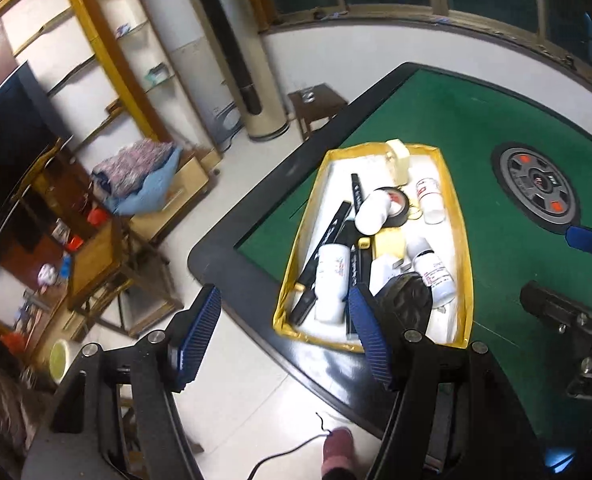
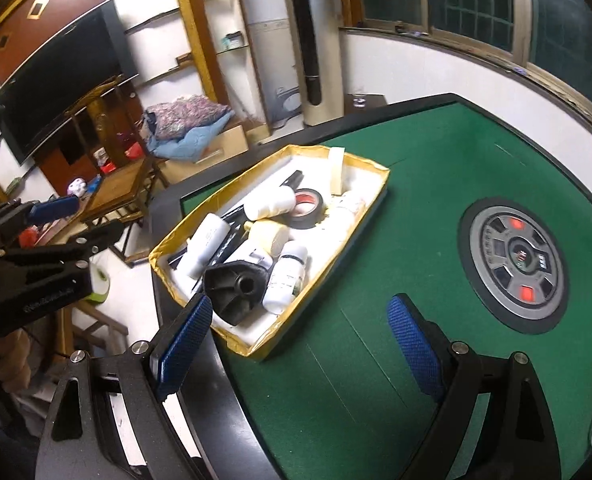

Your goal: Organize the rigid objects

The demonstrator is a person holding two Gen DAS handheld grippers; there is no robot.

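Note:
A white tray with a yellow rim (image 1: 316, 334) (image 2: 252, 350) lies on the green table near its corner. Inside it are several white bottles (image 1: 332, 280) (image 2: 206, 248), a black tape roll (image 1: 396, 204) (image 2: 308, 206), a black ribbed knob (image 1: 406, 300) (image 2: 236, 288), black pens and pale yellow blocks. My left gripper (image 1: 284, 292) hangs open over the table's edge at the tray's near end, holding nothing. My right gripper (image 2: 299, 302) is open above the felt beside the tray's near corner, also holding nothing. Each gripper shows at the side of the other's view.
The table has green felt, a black border (image 1: 216, 248) and a round grey centre panel (image 1: 536, 188) (image 2: 514, 264) to the right of the tray. Beyond the edge are tiled floor, wooden furniture, a TV and a tall standing unit. A person's shoe (image 1: 338, 452) is below.

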